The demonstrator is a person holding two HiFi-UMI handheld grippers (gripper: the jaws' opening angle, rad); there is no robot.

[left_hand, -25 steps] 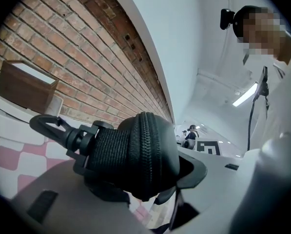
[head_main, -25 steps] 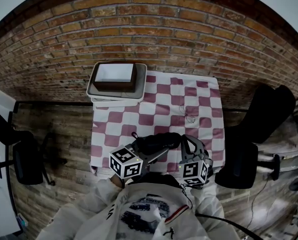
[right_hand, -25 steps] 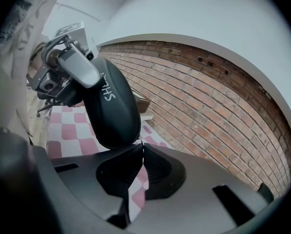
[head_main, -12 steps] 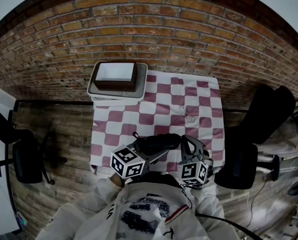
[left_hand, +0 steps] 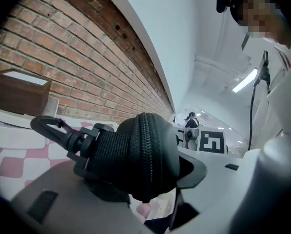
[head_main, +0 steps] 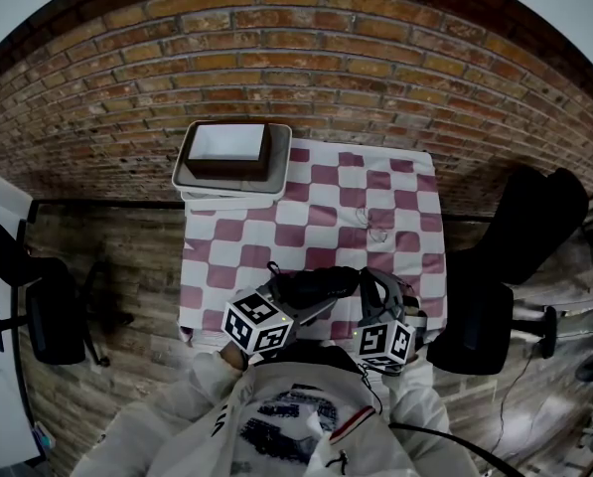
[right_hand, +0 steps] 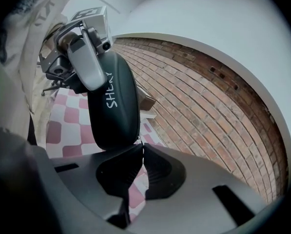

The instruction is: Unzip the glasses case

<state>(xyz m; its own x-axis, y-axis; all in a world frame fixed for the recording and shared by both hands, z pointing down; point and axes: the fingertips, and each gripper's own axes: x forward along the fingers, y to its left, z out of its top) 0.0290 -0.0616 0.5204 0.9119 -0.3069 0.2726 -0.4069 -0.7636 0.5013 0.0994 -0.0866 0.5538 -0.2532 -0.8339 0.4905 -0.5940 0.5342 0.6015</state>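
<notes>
A black zipped glasses case [head_main: 316, 284] hangs just over the near edge of the checked tablecloth [head_main: 366, 197], held between both grippers. My left gripper [head_main: 298, 300] is shut on the end that carries a webbing strap and a plastic clip [left_hand: 48, 128]. The zipper line [left_hand: 146, 150] runs over the case between those jaws. My right gripper [head_main: 362, 282] is shut at the opposite end. In the right gripper view its jaws [right_hand: 141, 147] meet right under the case [right_hand: 113, 106], pinching a thin zipper pull. The left gripper [right_hand: 84, 57] clamps the case's far end.
A brown open box [head_main: 228, 151] sits on a white tray [head_main: 192, 182] at the table's far left corner. Behind the table is a brick wall. Black chairs stand at the right [head_main: 534, 227] and the left [head_main: 43, 311].
The left gripper's marker cube has shifted a little to the right and rolled slightly. The right gripper has rolled slightly in place. The case stays held between them.
</notes>
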